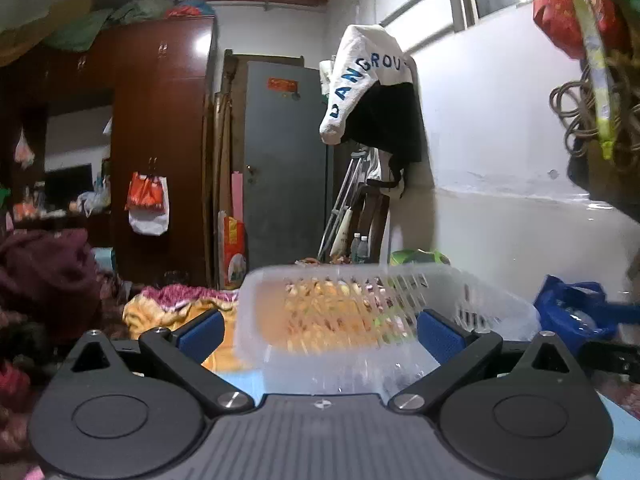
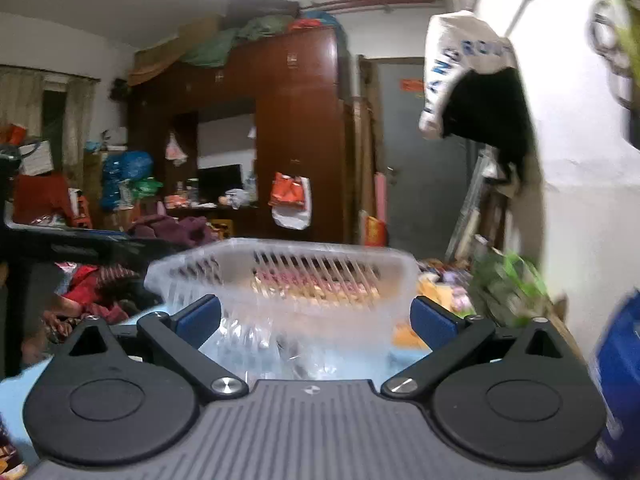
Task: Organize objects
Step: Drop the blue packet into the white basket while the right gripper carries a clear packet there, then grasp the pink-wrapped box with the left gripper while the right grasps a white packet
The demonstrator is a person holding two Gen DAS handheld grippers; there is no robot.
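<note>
Left tongs gape wide before a blurred clear slotted basket.

It was a cluttered home bedroom: a tall dark-red wooden wardrobe stood far left, rumpled yellow bedding lay near, and a white lettered garment hung on the right wall.

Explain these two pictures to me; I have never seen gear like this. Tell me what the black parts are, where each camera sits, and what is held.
Each picture comes from a camera on a hand-held two-finger gripper, looking forward along its fingers. The black arms with blue pads are the left gripper and right gripper. Both stand wide open and hold nothing. Ahead of each is a clear slotted plastic basket on a light blue surface, blurred. Beside it lies a blue bag.
</note>
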